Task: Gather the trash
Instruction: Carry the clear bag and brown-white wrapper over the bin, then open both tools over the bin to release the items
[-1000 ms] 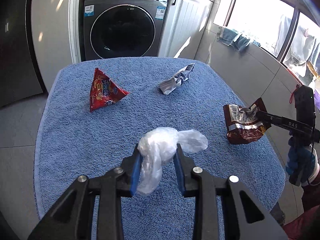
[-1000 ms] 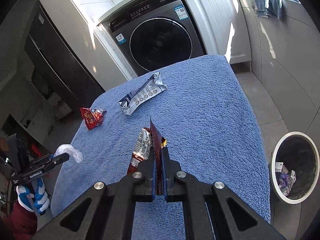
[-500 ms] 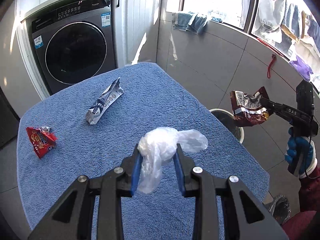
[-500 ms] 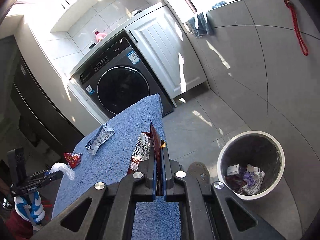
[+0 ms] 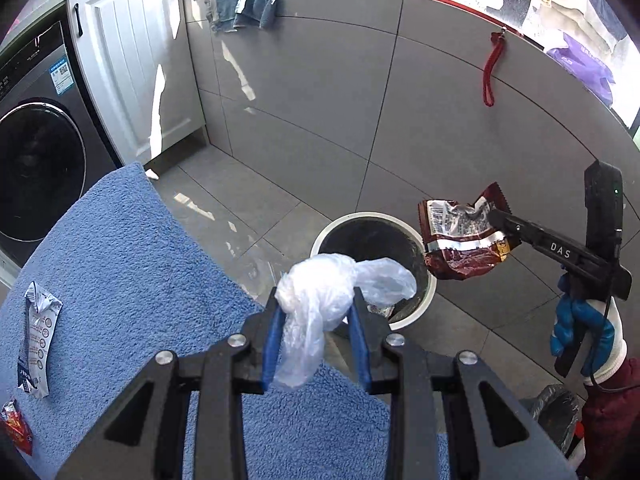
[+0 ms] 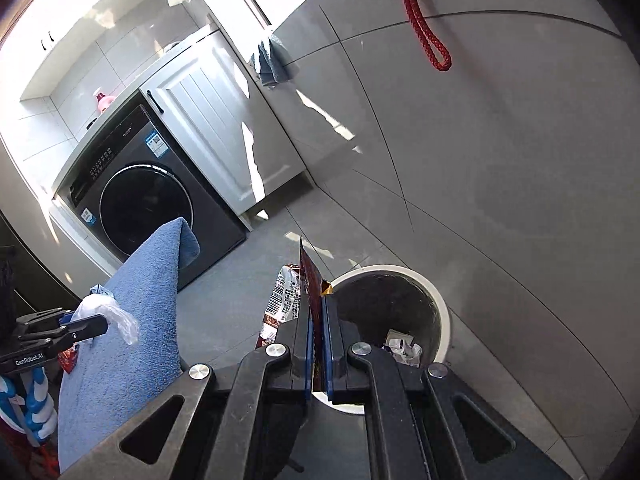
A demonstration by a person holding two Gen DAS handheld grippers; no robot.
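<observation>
My left gripper (image 5: 316, 304) is shut on a crumpled clear plastic bag (image 5: 320, 300), held over the table's right edge, short of the white-rimmed trash bin (image 5: 332, 232) on the floor. My right gripper (image 6: 318, 308) is shut on a brown snack wrapper (image 6: 310, 276), held just left of the bin (image 6: 436, 296), which holds some scraps. In the left wrist view the right gripper (image 5: 496, 216) holds the wrapper (image 5: 460, 236) above the bin's right rim. A silver wrapper (image 5: 38, 336) and a red wrapper (image 5: 14, 428) lie on the blue towel-covered table (image 5: 132, 264).
A dark washing machine (image 6: 136, 200) and white cabinet (image 6: 224, 120) stand behind the table. A grey tiled wall (image 5: 360, 92) runs behind the bin, with a red cord (image 5: 490, 68) hanging on it. A black bag (image 5: 556, 404) sits on the floor at lower right.
Both grippers have swung right, away from the table and toward the bin, each still holding its trash. The bin now sits close below the right gripper.
</observation>
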